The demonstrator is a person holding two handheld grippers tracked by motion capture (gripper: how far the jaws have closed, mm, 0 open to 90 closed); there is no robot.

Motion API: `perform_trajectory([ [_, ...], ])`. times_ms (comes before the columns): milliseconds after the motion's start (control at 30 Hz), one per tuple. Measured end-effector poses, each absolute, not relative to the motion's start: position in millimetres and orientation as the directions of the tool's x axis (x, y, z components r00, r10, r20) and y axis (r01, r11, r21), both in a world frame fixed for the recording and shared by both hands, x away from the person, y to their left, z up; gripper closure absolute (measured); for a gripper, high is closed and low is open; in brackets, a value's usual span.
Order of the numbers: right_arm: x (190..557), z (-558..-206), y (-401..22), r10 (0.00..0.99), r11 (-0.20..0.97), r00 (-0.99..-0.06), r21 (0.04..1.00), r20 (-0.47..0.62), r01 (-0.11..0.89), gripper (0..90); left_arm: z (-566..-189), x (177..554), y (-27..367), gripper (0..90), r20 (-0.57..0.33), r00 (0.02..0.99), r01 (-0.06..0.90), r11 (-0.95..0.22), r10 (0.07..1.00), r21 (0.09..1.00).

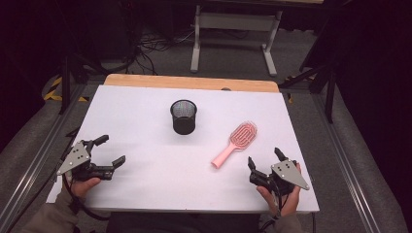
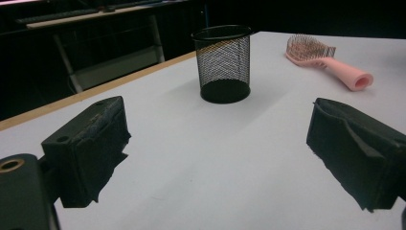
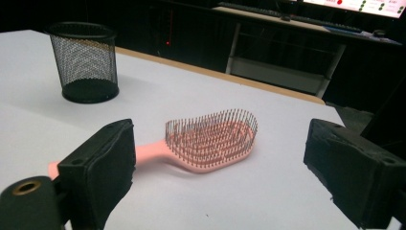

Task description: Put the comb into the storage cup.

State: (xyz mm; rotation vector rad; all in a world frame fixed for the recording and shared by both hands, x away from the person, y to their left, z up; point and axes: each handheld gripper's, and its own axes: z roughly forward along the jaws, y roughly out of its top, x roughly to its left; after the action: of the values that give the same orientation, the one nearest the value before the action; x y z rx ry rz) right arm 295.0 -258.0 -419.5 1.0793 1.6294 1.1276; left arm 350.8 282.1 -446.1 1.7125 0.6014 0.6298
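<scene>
High view: the white table (image 1: 160, 170) takes up the middle of the frame, a strip of bare wood showing along its far edge, with dark floor, cables and a grey metal frame (image 1: 236, 22) in the upper part of the picture. I have both tools down at the lower corners, each held in a hand. The left tool (image 1: 112, 150) sits at lower left with its jaws spread wide and nothing between them; the right tool (image 1: 265, 158) sits at lower right, likewise spread and empty.

A black mesh cup (image 1: 183, 117) stands upright just above the centre of the frame, well apart from both tools. The pink hairbrush (image 1: 235, 143) lies to the right of centre and below the cup, bristles up, its head toward the upper right and its handle running down to the lower left, near the right tool but not touching it.

Left gripper view: my two black jaws rise from the lower corners, wide apart, over bare table; the cup (image 2: 223, 63) stands at upper centre and the hairbrush (image 2: 326, 60) lies at upper right.

Right gripper view: the jaws again stand far apart, and the hairbrush (image 3: 206, 140) lies across the middle of the frame between and beyond them, its handle end hidden behind the left jaw. The cup (image 3: 87, 61) stands at upper left.
</scene>
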Motion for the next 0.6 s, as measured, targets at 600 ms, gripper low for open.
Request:
perform_trajectory([
  [600,306,-421,-240,0.954,0.239,-0.238,0.941,-0.182,0.240,11.3,-446,345,287,7.7,0.095,0.732,0.060,-0.202,0.675,0.978],
])
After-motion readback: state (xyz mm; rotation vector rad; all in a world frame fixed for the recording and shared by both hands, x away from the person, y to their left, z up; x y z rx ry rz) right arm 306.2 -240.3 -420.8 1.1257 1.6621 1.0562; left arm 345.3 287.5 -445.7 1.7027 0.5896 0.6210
